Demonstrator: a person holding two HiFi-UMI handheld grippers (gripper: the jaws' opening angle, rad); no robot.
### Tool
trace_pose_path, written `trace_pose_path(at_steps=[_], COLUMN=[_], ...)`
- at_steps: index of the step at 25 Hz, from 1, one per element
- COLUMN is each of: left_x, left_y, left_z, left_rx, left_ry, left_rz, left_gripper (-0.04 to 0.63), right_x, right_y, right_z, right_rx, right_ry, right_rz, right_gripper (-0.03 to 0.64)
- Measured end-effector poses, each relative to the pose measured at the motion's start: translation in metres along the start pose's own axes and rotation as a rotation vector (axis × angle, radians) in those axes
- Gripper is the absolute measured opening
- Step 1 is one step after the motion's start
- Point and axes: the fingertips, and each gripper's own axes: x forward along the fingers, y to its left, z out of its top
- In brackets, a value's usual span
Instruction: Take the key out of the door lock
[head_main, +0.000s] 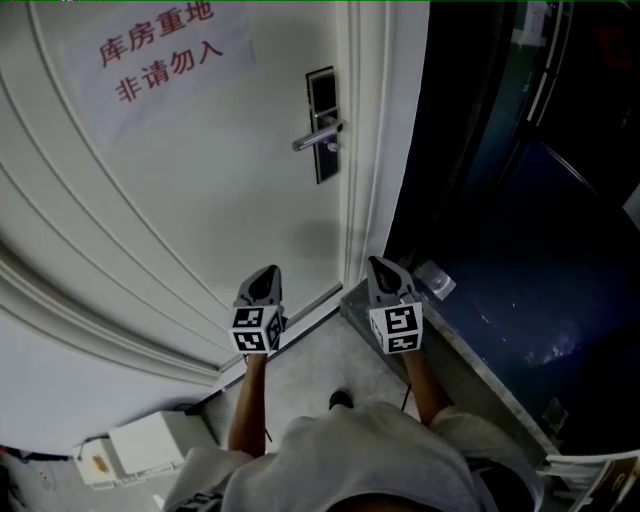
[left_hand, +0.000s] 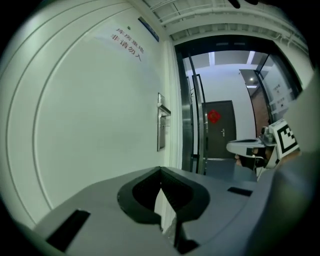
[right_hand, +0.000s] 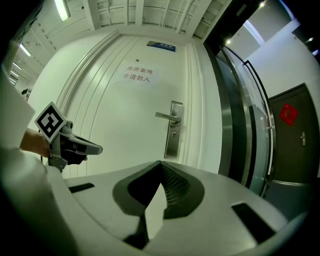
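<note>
Both grippers hang before the white door (head_main: 190, 210), jaws together and empty. The left gripper (head_main: 264, 280) is at 7 o'clock of the lock plate (head_main: 322, 100), the right gripper (head_main: 384, 268) at 5 o'clock. Any key beneath the handle (head_main: 316, 137) is too small to tell.

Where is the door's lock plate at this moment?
In the head view the lock plate sits upper centre, at the white door's right edge beside the door frame, right of and below the paper notice.
</note>
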Motion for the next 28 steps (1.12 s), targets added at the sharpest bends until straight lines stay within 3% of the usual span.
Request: trace_pose_path(at_steps=[11, 28], left_x=[0.078, 0.091], left_y=[0.015, 0.033], left_z=[0.003, 0.004], left_rx=[-0.009, 0.003], left_ry=[0.018, 0.032], left_rz=[-0.007, 0.025], left_gripper=[0.018, 0.018], right_x=[0.063, 0.101], right_y=[-0.035, -0.043], right_z=[-0.018, -0.015], right_rx=[0.016, 0.024], right_ry=[0.022, 0.011], right_rz=[0.005, 0.029], right_gripper=[0.023, 0.023])
